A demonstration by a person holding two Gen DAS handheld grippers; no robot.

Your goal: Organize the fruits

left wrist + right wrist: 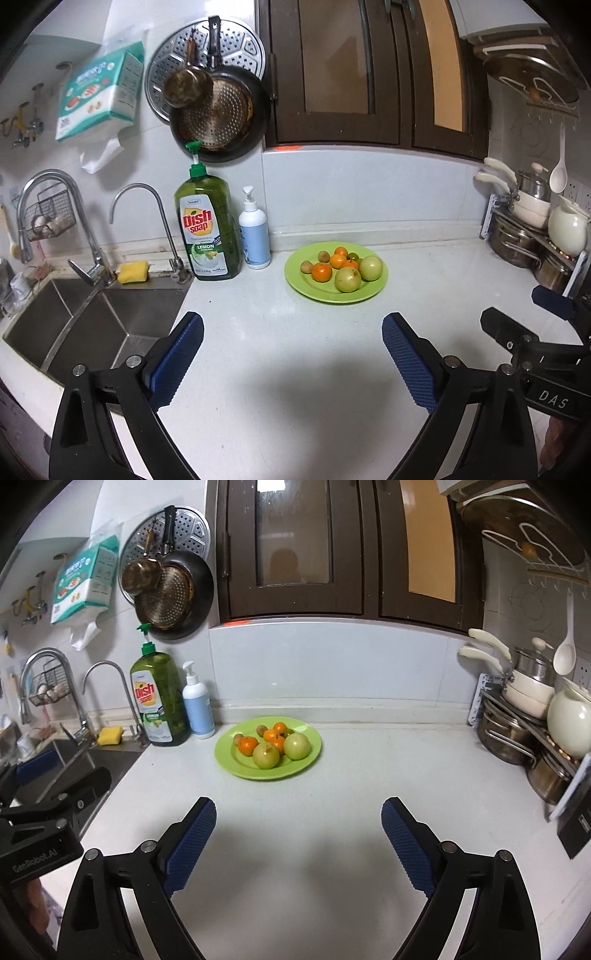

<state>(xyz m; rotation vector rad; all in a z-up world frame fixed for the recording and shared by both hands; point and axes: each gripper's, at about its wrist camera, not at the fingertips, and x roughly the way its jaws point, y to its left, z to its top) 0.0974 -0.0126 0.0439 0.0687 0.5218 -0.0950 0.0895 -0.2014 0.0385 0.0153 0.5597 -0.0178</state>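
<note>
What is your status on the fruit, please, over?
Left gripper and right gripper open, empty. All fruit on green plate, apples in front. Counter between grippers and plate clear.

We see the left gripper [291, 336] spread wide over bare white counter [258, 332], nothing between its blue pads. Ahead sits a green plate [295, 277] of fruit (two green apples [348, 279], small oranges [321, 272]), beside the dish soap bottle [207, 229].
</note>
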